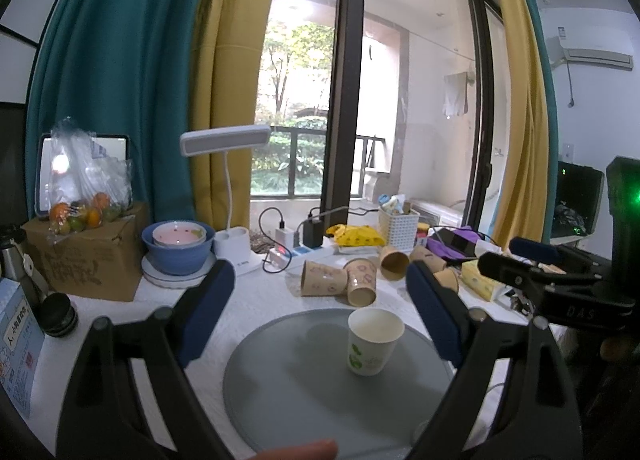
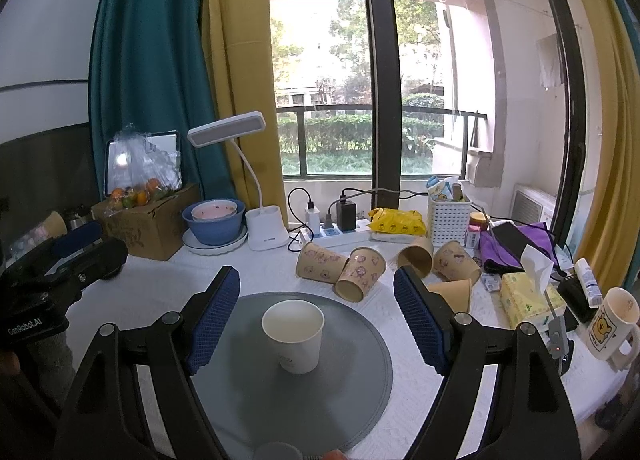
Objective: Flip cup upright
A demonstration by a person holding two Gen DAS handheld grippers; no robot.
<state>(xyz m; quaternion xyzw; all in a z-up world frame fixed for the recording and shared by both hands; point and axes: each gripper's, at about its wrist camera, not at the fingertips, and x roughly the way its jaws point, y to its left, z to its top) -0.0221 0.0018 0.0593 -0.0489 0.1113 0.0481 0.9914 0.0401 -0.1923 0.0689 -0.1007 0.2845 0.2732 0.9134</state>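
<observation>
Upright now, white cup (image 2: 293,336) mid-mat (image 2: 360,360), seemingly untouched, both jaws wide

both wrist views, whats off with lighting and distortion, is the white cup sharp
Left wrist view: the bright window washes out the sky, fisheye bends the curtains, and the white paper cup on the round grey mat stays sharp. Right wrist view: same backlight; cup crisp, soft shadow on the mat.

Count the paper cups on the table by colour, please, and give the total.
White paper cup, upright on the grey mat: 1
Brown paper cups, lying on their sides behind the mat: 5
Total: 6
</observation>
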